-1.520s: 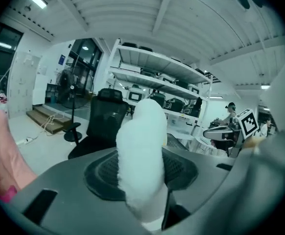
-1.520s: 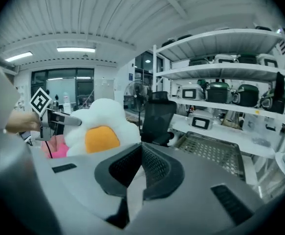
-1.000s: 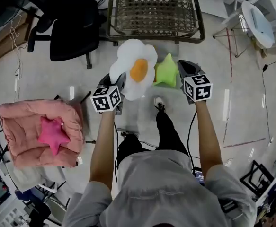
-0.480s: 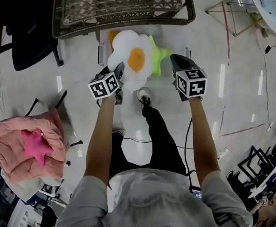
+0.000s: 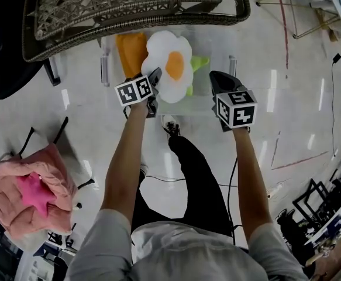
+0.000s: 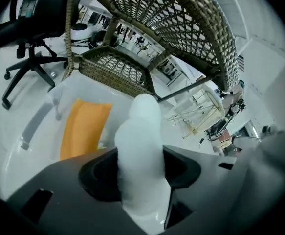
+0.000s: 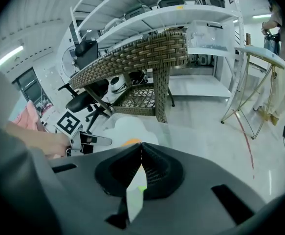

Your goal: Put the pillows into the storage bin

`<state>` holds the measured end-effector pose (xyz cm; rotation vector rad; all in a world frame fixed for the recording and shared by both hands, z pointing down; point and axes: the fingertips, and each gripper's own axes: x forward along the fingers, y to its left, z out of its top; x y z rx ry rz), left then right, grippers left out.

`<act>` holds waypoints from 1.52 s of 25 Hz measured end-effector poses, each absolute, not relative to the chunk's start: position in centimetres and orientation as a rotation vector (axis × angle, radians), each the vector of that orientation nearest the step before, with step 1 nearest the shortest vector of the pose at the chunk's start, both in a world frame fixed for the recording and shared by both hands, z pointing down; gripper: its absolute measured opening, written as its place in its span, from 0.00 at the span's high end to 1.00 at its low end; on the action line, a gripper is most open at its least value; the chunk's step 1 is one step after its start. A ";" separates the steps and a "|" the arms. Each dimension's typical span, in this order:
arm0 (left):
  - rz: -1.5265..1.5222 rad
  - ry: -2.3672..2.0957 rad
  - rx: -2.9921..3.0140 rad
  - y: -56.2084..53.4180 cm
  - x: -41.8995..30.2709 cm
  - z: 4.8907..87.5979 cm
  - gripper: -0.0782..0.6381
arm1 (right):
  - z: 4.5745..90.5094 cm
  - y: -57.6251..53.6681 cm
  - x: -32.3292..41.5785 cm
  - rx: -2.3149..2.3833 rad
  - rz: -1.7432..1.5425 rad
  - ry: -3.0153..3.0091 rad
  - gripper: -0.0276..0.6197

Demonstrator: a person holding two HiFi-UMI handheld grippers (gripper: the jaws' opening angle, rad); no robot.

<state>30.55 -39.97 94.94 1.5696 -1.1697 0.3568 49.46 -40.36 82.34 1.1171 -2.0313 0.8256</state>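
A clear storage bin (image 5: 212,40) stands on the floor under a wicker chair, with an orange pillow (image 5: 130,50) lying inside it at the left. The white fried-egg pillow (image 5: 169,68) hangs over the bin. My left gripper (image 5: 153,82) is shut on its puffy rim (image 6: 140,146); its jaws have just been opening, and the rim still fills the gap. The green star pillow (image 5: 199,65) shows behind the egg pillow. My right gripper (image 5: 216,82) is shut on a thin white-green tag (image 7: 134,196) of that star pillow.
A brown wicker chair (image 5: 129,4) overhangs the bin's far side. A black office chair (image 5: 6,57) stands at the left. A pink cushion with a pink star pillow (image 5: 33,193) sits at lower left. The person's shoe (image 5: 170,124) is just before the bin.
Both grippers have sunk with their pillows, from above the floor down over the clear bin. The egg pillow now hangs beside the orange pillow. The left jaws stand a little wider.
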 end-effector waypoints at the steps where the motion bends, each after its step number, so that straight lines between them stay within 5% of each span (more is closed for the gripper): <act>1: 0.385 -1.173 1.569 -40.0 30.6 95.6 0.55 | 82.8 -40.3 49.6 1.111 0.825 -2.025 0.92; 10: 0.535 -1.317 1.437 -38.8 24.9 96.1 0.46 | 82.7 -40.5 48.8 1.079 0.827 -2.003 0.92; 18: 0.457 -1.416 1.463 -36.4 18.2 87.6 0.45 | 75.6 -42.0 42.2 1.048 0.740 -2.079 0.92; 38: 0.029 -2.052 1.352 -13.7 -12.9 52.6 0.51 | 47.0 -30.4 6.7 0.580 0.452 -2.543 0.92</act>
